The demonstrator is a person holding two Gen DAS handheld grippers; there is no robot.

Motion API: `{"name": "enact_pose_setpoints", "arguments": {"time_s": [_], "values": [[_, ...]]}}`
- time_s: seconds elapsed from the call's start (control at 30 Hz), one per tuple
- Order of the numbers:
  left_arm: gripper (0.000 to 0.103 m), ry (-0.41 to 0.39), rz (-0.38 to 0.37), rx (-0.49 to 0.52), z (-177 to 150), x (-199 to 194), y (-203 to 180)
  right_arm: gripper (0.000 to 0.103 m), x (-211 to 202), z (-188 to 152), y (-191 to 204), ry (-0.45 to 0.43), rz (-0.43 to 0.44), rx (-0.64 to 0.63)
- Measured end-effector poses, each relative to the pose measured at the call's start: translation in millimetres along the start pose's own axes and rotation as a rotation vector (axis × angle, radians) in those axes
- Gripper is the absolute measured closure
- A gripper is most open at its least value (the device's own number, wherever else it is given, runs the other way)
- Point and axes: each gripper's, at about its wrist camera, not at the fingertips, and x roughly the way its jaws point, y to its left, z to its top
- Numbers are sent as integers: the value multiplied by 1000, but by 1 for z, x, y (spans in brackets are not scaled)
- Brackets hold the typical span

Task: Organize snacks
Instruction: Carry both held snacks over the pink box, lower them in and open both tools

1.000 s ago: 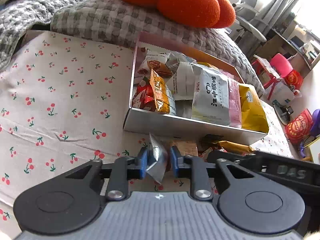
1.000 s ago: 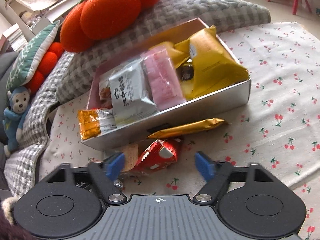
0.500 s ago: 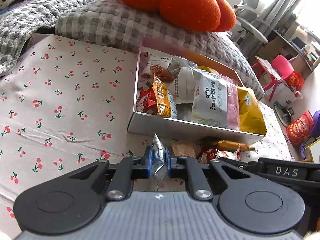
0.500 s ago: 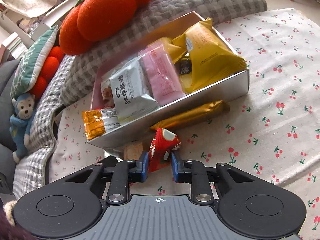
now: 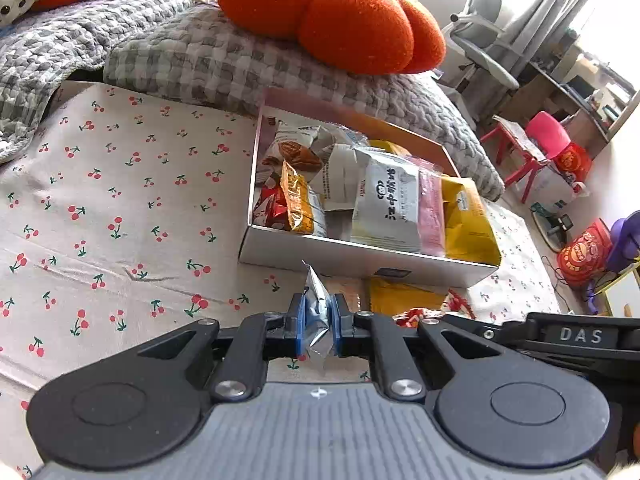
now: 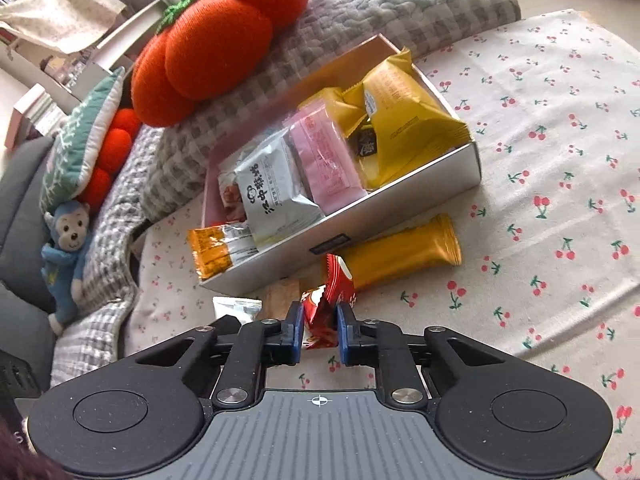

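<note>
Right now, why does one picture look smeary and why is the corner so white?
Right wrist view: the snack box and its far packets are streaked by motion blur, while the red packet in the jaws is sharper. Left wrist view: window light whitens the top right corner behind the office chair; the fisheye curves straight edges.

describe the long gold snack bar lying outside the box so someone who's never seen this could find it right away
Find the silver box of snacks on the cherry-print cloth. Against its near wall, outside it, lies the gold bar. It is the only long, plain shiny gold wrapper there, beside the red packet in the right claw.
</note>
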Motion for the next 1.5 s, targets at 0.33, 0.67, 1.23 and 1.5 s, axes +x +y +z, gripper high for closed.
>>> {"name": "enact_pose_setpoints", "arguments": {"time_s": [0.33,0.67,1.23,1.5], "values": [[91,-40,23,30,-3,-11,-11,91,-32,4,-10,-55,57,18],[91,-98,45,42,3,-15,-19,90,-50,15,-15,-148,88,18],[91,-157,88,63,21,-2,-31,90,-48,36,-20,-210,63,51],[91,-180,72,63,32,12,-34,90,-33,45,-24,-236,75,70]]}}
